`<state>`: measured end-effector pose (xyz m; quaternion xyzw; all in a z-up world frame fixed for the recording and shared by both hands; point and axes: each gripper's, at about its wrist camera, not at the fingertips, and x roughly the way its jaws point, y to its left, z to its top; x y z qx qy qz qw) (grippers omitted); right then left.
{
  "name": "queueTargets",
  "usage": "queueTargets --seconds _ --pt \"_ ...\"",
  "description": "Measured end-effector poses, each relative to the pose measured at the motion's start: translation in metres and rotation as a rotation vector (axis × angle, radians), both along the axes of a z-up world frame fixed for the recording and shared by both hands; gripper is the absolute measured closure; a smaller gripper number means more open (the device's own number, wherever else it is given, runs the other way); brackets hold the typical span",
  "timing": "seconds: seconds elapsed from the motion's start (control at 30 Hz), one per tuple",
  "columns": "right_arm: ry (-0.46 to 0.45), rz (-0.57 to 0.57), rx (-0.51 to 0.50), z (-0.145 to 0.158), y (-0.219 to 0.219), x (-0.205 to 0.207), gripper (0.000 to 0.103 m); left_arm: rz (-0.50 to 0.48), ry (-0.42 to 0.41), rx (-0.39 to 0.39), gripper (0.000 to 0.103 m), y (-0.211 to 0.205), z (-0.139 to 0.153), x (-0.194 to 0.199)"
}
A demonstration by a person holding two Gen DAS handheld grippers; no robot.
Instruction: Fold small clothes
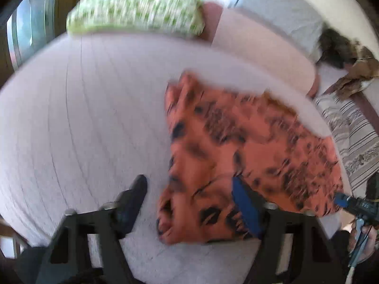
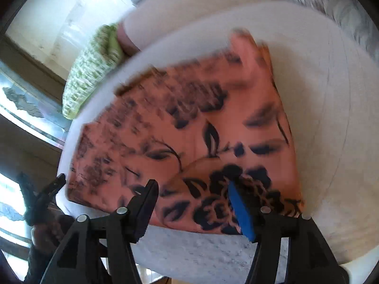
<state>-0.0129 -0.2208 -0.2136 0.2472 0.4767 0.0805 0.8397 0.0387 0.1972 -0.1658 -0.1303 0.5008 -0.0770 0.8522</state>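
I see the orange cloth [image 1: 236, 142] with its dark flower print lying flat on the white mat [image 1: 83, 118]. It sits right of centre in the left wrist view and fills the middle of the right wrist view. Both pictures are smeared, so I cannot make out fine folds or hems.

My left gripper [image 1: 189, 194] has its fingers spread wide. The blue-padded finger [image 1: 246, 208] lies over the cloth's lower edge, and the dark one [image 1: 135, 194] is over bare mat just beside the cloth. Nothing is pinched.

My right gripper [image 2: 191, 189] also has its fingers spread. Both tips are above the cloth near its lower edge, the blue pad over the big dark flower, and they grip nothing. I cannot tell whether either tip touches the fabric.

In each view, the other gripper shows at the cloth's far corner, at the frame's edge.

A green-patterned pillow [image 1: 137, 7] lies beyond the mat at the upper left. Striped fabric [image 1: 355, 130] shows at the right edge of the left view.
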Motion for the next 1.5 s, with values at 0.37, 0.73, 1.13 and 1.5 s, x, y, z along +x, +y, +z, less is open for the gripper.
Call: queueTargets --seconds 0.37,0.73,1.13,1.5 --pt "-0.009 -0.035 0.146 -0.008 -0.018 0.000 0.038 0.005 0.031 -0.028 0.066 -0.004 0.015 0.007" --pt "-0.014 -0.022 0.189 -0.011 -0.025 -0.003 0.038 -0.053 0.072 0.080 0.098 -0.022 -0.008 0.153" --pt "-0.041 -0.160 0.230 0.003 -0.041 -0.025 0.034 0.026 -0.124 0.154 0.067 -0.032 0.034 0.097" --pt "0.045 -0.407 0.406 -0.023 -0.052 -0.066 0.029 -0.253 -0.241 0.089 0.033 -0.153 0.043 0.027"
